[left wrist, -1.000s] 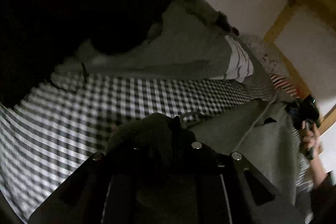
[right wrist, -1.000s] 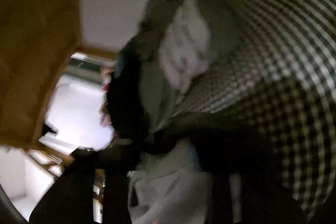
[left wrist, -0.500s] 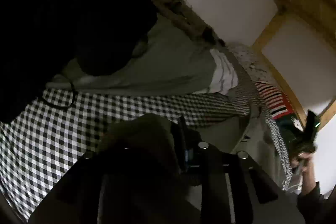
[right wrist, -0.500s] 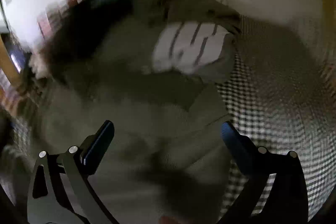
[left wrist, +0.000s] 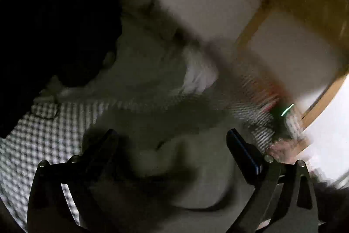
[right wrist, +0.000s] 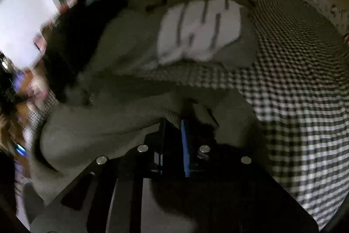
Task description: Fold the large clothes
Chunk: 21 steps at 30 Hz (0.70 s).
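Observation:
A large grey garment (left wrist: 174,167) lies crumpled on the checked bed sheet (left wrist: 43,134). My left gripper (left wrist: 171,134) hovers over it, its jaws opening wide; the cloth sits below and between the fingers, and no pad presses on it. In the right wrist view the same grey garment (right wrist: 98,130) spreads to the left. My right gripper (right wrist: 173,122) has its jaws closing, and they pinch the garment's ribbed edge at the tips. The left wrist view is blurred.
A pile at the back holds a white striped cloth (right wrist: 200,30), a black garment (right wrist: 72,40) and more grey clothes. The checked sheet (right wrist: 294,80) fills the right side. White wall and wooden frame (left wrist: 257,21) stand behind. A hand (right wrist: 37,88) shows at left.
My left gripper let go of the dark cloth it pinched, opened wide and rose. My right gripper rolled upright, spread over the grey garment, then closed on its edge.

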Tool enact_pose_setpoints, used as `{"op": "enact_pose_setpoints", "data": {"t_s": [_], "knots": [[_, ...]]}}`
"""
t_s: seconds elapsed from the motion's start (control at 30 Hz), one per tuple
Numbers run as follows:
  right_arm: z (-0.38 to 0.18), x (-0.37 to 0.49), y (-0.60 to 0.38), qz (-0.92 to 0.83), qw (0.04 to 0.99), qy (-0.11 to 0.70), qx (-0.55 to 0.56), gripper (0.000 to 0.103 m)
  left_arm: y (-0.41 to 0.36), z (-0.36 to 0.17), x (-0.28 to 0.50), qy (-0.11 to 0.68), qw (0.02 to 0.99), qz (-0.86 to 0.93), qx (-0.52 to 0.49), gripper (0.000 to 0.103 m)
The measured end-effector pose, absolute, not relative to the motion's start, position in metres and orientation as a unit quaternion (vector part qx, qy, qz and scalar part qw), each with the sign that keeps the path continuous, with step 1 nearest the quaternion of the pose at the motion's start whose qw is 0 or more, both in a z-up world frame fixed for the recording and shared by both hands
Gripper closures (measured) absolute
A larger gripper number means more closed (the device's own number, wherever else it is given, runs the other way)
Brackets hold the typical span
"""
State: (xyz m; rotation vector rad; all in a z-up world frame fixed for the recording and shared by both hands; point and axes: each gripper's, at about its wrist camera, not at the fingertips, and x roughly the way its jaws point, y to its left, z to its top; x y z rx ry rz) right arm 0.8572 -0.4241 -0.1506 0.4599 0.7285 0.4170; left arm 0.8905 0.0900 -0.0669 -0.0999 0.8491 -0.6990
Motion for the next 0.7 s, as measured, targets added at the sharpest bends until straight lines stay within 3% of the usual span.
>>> {"op": "enact_pose_setpoints", "data": {"t_s": [0.1, 0.2, 0.27, 0.3, 0.43, 0.47, 0.53, 0.6, 0.7], "knots": [[-0.147, 0.860, -0.425, 0.203, 0.880, 0.340, 0.262, 0.090, 0.048, -0.110, 0.895, 0.446, 0.854, -0.260, 0.063, 0.005], [-0.153, 0.864, -0.418, 0.184, 0.886, 0.368, 0.214, 0.090, 0.048, -0.140, 0.911, 0.479, 0.837, -0.265, 0.018, 0.006], [-0.154, 0.857, -0.425, 0.192, 0.888, 0.354, 0.221, 0.090, 0.063, -0.141, 0.917, 0.479, 0.817, -0.313, -0.068, 0.057], [-0.153, 0.854, -0.432, 0.202, 0.889, 0.339, 0.233, 0.090, 0.069, -0.140, 0.917, 0.474, 0.808, -0.334, -0.103, 0.090], [-0.129, 0.832, -0.454, 0.226, 0.902, 0.235, 0.284, 0.091, 0.080, -0.109, 0.909, 0.425, 0.832, -0.334, -0.124, 0.096], [-0.124, 0.829, -0.456, 0.225, 0.904, 0.223, 0.288, 0.102, 0.082, -0.102, 0.909, 0.414, 0.837, -0.333, -0.132, 0.096], [-0.110, 0.827, -0.468, 0.209, 0.908, 0.181, 0.314, 0.103, 0.098, -0.077, 0.911, 0.375, 0.859, -0.313, -0.154, 0.096], [-0.104, 0.841, -0.474, 0.196, 0.907, 0.193, 0.319, 0.103, 0.104, -0.062, 0.920, 0.354, 0.874, -0.295, -0.155, 0.096], [-0.113, 0.871, -0.470, 0.192, 0.896, 0.280, 0.287, 0.102, 0.096, -0.065, 0.931, 0.376, 0.886, -0.254, -0.095, 0.096]]}}
